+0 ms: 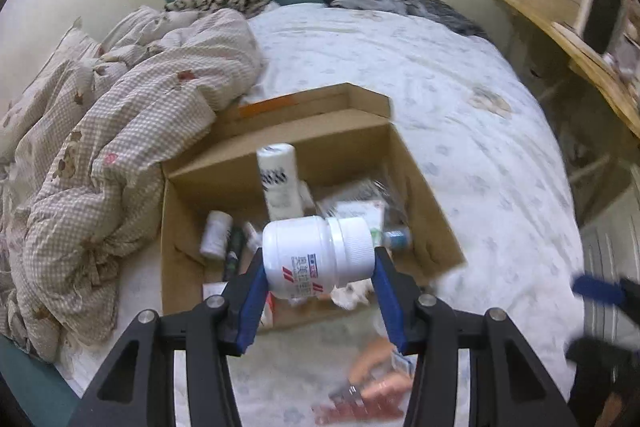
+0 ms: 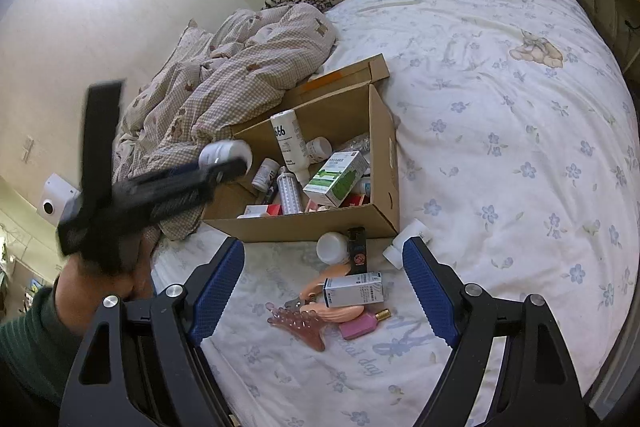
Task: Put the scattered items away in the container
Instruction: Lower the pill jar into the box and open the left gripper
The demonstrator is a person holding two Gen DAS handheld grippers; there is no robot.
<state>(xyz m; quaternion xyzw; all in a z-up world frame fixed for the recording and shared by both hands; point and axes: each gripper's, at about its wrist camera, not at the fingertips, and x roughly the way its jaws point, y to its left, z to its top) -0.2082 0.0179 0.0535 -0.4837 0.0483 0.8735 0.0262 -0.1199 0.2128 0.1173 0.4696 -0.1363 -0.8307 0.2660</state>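
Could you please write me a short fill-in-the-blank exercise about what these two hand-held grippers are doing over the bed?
1. The left hand-held gripper grips a ____ pill bottle.
2. That bottle hangs over the ____ box.
3. The right hand-held gripper is ____, holding nothing.
4. The pink hair claw lies ____ the box, on the bedsheet.

Missing words: white; cardboard; open; outside

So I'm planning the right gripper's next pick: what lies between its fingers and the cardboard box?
The right wrist view shows a white bottle, a black lighter and a small carton on the bedsheet between the open right gripper and the cardboard box.
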